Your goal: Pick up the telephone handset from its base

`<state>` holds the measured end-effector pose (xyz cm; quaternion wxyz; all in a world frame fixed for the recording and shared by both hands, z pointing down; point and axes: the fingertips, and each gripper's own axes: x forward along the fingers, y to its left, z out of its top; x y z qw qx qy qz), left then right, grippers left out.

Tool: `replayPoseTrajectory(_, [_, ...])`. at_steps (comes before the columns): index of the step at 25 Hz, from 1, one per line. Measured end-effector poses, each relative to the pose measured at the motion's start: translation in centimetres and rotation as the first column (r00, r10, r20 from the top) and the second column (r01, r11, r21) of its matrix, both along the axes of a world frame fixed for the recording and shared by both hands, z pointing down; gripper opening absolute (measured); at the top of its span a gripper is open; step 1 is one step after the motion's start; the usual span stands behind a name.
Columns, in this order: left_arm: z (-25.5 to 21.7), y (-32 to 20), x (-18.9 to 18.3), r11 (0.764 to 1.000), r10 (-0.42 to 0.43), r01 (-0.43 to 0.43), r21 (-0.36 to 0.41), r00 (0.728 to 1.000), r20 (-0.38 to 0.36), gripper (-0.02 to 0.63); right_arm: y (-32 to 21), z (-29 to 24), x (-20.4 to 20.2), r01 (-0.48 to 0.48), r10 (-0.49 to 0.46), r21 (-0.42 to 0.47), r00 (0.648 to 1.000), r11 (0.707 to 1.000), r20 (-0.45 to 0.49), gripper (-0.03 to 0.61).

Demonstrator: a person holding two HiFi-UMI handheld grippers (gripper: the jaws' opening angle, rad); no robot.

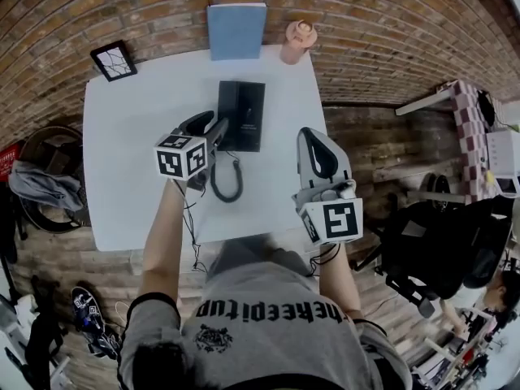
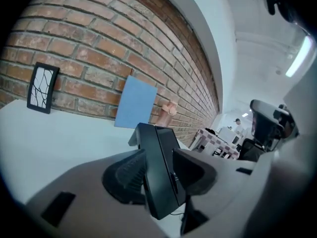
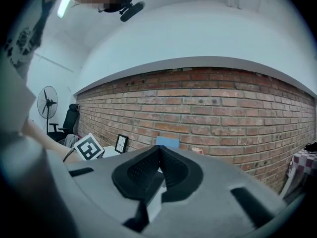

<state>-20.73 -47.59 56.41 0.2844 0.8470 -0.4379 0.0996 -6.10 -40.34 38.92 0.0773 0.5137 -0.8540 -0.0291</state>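
Bare table (image 1: 122, 161) left of telephone (image 1: 242, 112), blue board (image 1: 236, 31), cup (image 1: 297, 41) behind

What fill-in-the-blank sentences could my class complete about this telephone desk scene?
1. The blue book leans against the ____ wall.
2. Of the left tongs and right tongs, the pair with open jaws around the telephone handset is the ____ pair.
3. The telephone stands on a table coloured ____.
4. In the head view, the framed picture stands to the ____ of the blue book.

Missing words: brick; left; white; left.
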Motion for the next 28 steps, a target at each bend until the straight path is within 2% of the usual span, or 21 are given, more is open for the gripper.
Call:
replayPoseTrajectory(9, [2.7, -1.4, 0.8, 0.996, 0.018, -0.023, -0.091, 0.998, -0.056, 0.161, -0.3, 1.0, 1.0, -0.029, 0.029, -0.026, 0.999, 0.999, -0.025, 0.003])
replayPoseTrajectory(16, [3.9, -1.7, 1.5, 0.991, 0.047, -0.046, -0.126, 0.999, 0.004, 0.164, -0.5, 1.5, 1.4, -0.039, 0.037, -0.038, 0.999, 0.999, -0.035, 0.003])
replayPoseTrajectory(24, [3.6, -1.9, 1.6, 0.991, 0.034, -0.037, -0.128, 0.999, -0.025, 0.170, -0.4, 1.6, 1.8, -0.044, 0.043, -0.041, 0.998, 0.998, -0.042, 0.003])
replayPoseTrajectory(28, [5.2, -1.2, 2.2, 0.981, 0.036, -0.040, -0.192, 0.999, -0.023, 0.159, -0.1, 1.6, 1.9, -0.045, 0.043, -0.039, 0.998, 0.998, -0.044, 0.003])
